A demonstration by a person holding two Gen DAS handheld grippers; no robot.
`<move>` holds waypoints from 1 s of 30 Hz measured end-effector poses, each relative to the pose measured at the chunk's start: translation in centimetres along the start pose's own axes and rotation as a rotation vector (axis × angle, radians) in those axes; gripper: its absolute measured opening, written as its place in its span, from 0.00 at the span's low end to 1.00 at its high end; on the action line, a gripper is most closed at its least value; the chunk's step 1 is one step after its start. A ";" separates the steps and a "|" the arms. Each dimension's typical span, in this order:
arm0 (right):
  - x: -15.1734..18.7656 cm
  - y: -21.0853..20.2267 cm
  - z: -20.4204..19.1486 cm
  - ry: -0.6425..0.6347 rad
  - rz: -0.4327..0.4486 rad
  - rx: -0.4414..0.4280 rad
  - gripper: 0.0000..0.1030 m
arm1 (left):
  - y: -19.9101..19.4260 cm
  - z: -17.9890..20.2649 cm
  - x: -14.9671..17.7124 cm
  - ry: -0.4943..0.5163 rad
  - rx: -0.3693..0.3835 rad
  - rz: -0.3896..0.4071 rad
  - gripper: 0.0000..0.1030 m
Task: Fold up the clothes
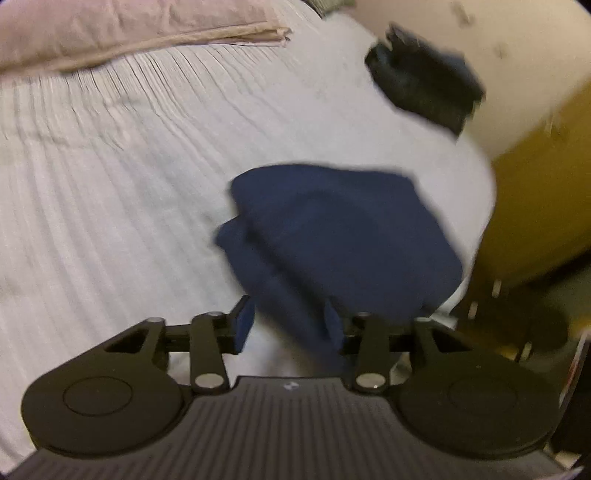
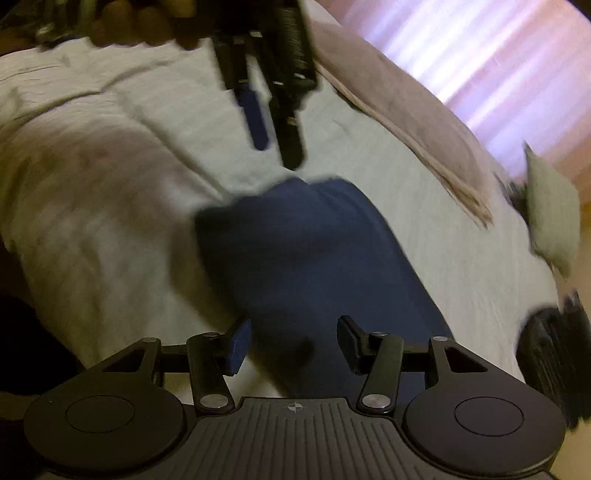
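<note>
A navy folded garment point(image 1: 332, 240) lies on the white ribbed bedspread point(image 1: 110, 184). In the left wrist view my left gripper point(image 1: 290, 325) is open, its blue-padded fingers point(image 1: 243, 325) wide apart, with the garment's near edge reaching in between them. In the right wrist view the same navy garment point(image 2: 295, 258) runs from my open right gripper point(image 2: 293, 345) toward the far side. There the left gripper point(image 2: 275, 147) hangs point-down just above its far edge. Neither gripper pinches the cloth. Both views are motion-blurred.
A pink blanket point(image 1: 129, 33) lies along the bed's far side, also seen as a pink blanket point(image 2: 406, 122). A dark blurred object point(image 1: 424, 81) sits near the bed's edge; a similar dark object point(image 2: 550, 350) is at right. A pale cushion point(image 2: 550, 214) and a yellow floor point(image 1: 535, 203) are visible.
</note>
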State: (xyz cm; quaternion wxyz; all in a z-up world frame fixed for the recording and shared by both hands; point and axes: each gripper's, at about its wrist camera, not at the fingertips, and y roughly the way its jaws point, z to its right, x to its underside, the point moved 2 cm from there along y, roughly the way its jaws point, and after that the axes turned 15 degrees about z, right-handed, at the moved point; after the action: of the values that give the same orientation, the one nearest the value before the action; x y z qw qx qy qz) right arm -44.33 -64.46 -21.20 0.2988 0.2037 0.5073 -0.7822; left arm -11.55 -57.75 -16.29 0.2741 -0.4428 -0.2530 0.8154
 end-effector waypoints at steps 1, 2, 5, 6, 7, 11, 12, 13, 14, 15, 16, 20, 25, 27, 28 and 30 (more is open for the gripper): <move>0.2 0.1 1.2 0.026 -0.019 0.017 0.49 | 0.7 0.2 -0.2 -0.051 0.021 -0.002 0.42; 0.4 0.1 2.4 0.052 -0.038 0.034 0.49 | 1.4 0.4 -0.3 -0.082 0.037 -0.015 0.43; 0.8 0.6 6.1 0.141 -0.085 0.078 0.50 | 3.1 1.2 0.3 -0.134 0.046 -0.063 0.44; 0.9 1.1 7.4 0.183 -0.090 0.084 0.50 | 3.5 1.3 0.5 -0.140 0.045 -0.082 0.44; 1.0 1.6 8.6 0.226 -0.094 0.089 0.50 | 3.9 1.4 0.8 -0.146 0.044 -0.099 0.44; 0.3 4.2 12.9 0.354 -0.052 0.045 0.67 | 4.3 2.2 2.2 -0.175 0.047 -0.156 0.41; -0.1 5.0 13.6 0.367 -0.035 0.017 0.67 | 4.3 2.4 2.6 -0.173 0.048 -0.172 0.36; -0.6 5.7 14.2 0.370 -0.017 -0.016 0.67 | 4.2 2.6 3.0 -0.167 0.051 -0.182 0.25; -1.1 6.1 14.6 0.367 0.001 -0.046 0.67 | 4.2 2.9 3.4 -0.155 0.045 -0.182 0.20; -1.6 6.3 14.8 0.362 0.022 -0.078 0.67 | 4.1 3.2 3.8 -0.147 0.039 -0.180 0.17; -2.1 6.6 14.9 0.356 0.044 -0.112 0.67 | 3.5 3.4 4.2 -0.156 0.030 -0.165 0.16; -4.0 8.6 14.4 0.308 0.098 -0.258 0.67 | 0.6 3.6 8.1 -0.222 -0.004 -0.139 0.15; -5.1 11.0 12.8 0.225 0.099 -0.378 0.67 | 0.6 2.0 12.3 -0.355 -0.074 -0.134 0.16; -5.0 11.7 12.4 0.221 0.075 -0.393 0.67 | 0.6 1.9 12.2 -0.364 -0.078 -0.120 0.18; -4.7 11.8 12.4 0.232 0.054 -0.392 0.67 | 0.6 2.0 12.2 -0.355 -0.074 -0.122 0.21; -4.2 12.0 12.4 0.254 0.012 -0.390 0.67 | 0.5 2.0 12.2 -0.341 -0.069 -0.128 0.21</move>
State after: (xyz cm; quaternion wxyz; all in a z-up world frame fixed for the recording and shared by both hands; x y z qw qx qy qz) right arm -33.36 -78.35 -21.67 0.2710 0.2421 0.6810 -0.6358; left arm -18.96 -50.28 -22.79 0.2633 -0.2901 -0.3512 0.8504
